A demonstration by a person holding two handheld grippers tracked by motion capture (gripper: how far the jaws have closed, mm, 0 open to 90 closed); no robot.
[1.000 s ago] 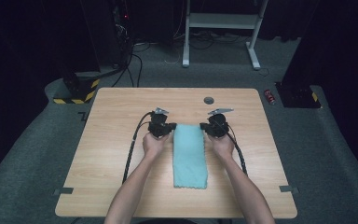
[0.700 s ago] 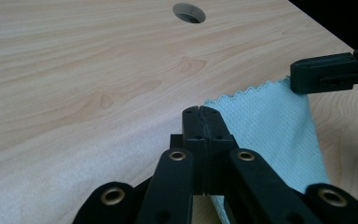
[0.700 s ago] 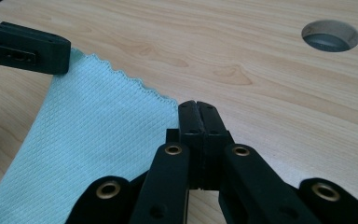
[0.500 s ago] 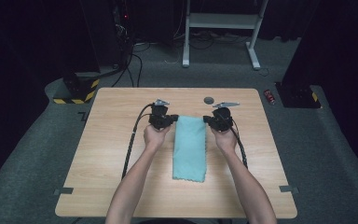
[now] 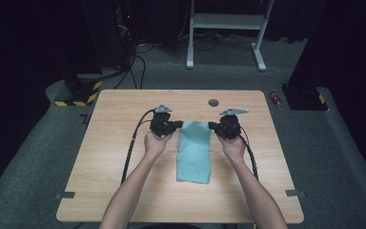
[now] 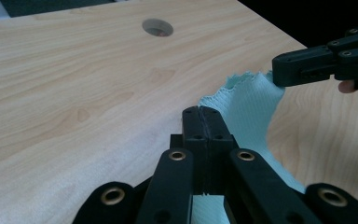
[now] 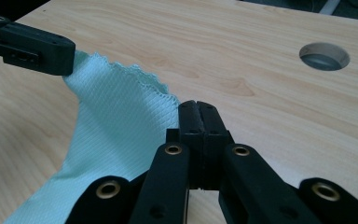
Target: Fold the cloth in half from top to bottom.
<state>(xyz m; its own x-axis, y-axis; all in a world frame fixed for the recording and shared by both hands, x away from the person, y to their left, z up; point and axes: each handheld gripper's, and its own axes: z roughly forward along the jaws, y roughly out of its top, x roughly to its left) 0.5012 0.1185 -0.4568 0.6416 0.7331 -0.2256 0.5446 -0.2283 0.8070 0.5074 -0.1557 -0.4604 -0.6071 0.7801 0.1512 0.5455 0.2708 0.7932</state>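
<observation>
Since the earlier frame, both tools have lifted the far edge of the turquoise cloth (image 5: 194,151) off the counter (image 5: 114,157). Left tool (image 6: 200,115) and right tool (image 7: 199,109) each pinch one far corner, jaws closed. The gripper views show the cloth's zigzag hem.

The left hand-held gripper (image 6: 200,112) rises from the bottom edge, its 2 black jaws pressed together on a corner of a pale turquoise cloth (image 6: 251,105). The cloth stretches up and right to the right hand-held gripper (image 6: 279,74), which clamps its other corner. Beneath lies a light wooden desk (image 6: 65,84) with a round hole (image 6: 157,27) near the top.
</observation>
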